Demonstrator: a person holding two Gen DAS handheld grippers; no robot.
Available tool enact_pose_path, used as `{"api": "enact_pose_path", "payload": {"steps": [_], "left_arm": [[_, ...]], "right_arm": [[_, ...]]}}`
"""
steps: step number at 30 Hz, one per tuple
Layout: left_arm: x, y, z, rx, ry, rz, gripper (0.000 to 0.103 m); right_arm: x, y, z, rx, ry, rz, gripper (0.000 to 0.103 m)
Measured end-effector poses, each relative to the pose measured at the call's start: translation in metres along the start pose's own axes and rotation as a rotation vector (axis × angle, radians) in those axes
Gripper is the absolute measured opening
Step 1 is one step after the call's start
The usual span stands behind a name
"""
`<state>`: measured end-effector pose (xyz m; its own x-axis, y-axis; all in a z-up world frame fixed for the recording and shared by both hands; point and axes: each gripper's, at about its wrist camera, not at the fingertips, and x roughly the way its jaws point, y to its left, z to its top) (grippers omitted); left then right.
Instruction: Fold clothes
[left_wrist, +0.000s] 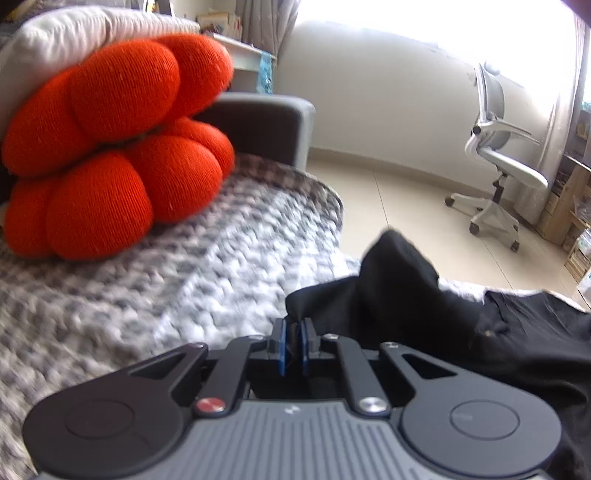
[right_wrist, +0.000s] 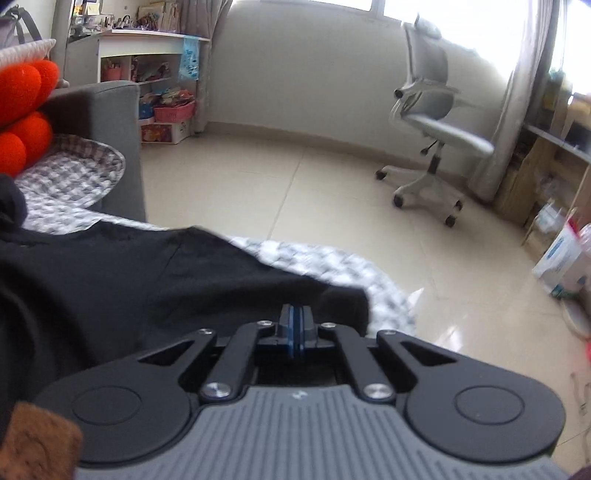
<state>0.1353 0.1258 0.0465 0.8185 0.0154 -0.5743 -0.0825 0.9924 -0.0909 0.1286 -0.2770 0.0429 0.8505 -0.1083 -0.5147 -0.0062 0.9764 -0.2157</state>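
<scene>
A black garment (left_wrist: 424, 306) lies on a grey-and-white checked blanket (left_wrist: 177, 280). My left gripper (left_wrist: 294, 325) is shut on a bunched edge of the garment, which rises in a peak just beyond the blue pads. In the right wrist view the same black garment (right_wrist: 147, 277) spreads to the left over the blanket (right_wrist: 332, 266). My right gripper (right_wrist: 295, 314) is shut on the garment's near right edge, with the cloth pinched between its blue pads.
An orange knotted cushion (left_wrist: 118, 147) leans at the left against a grey sofa arm (left_wrist: 266, 122). A white office chair (right_wrist: 432, 122) stands on the tiled floor (right_wrist: 295, 184). Shelves with clutter (right_wrist: 162, 96) line the far wall; boxes (right_wrist: 561, 258) sit at right.
</scene>
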Motion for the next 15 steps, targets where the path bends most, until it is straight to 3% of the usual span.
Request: {"api": "enact_pose_path", "payload": {"steps": [5, 8, 11, 14, 15], "left_arm": [[0.000, 0.015, 0.000, -0.006, 0.023, 0.007, 0.009], [0.000, 0.024, 0.000, -0.009, 0.036, 0.011, 0.013], [0.000, 0.033, -0.001, -0.012, 0.050, 0.015, 0.013], [0.000, 0.042, -0.001, -0.016, 0.063, 0.020, 0.015], [0.000, 0.045, 0.000, -0.015, 0.063, 0.019, 0.022]], "right_arm": [[-0.036, -0.040, 0.028, -0.018, -0.172, -0.193, 0.000], [-0.038, -0.052, 0.019, -0.024, -0.175, -0.225, 0.001], [-0.012, -0.048, -0.018, -0.127, -0.043, -0.197, 0.001], [-0.007, -0.065, -0.051, -0.051, 0.064, -0.042, 0.002], [-0.009, -0.073, -0.056, -0.009, 0.078, 0.020, 0.003]]}}
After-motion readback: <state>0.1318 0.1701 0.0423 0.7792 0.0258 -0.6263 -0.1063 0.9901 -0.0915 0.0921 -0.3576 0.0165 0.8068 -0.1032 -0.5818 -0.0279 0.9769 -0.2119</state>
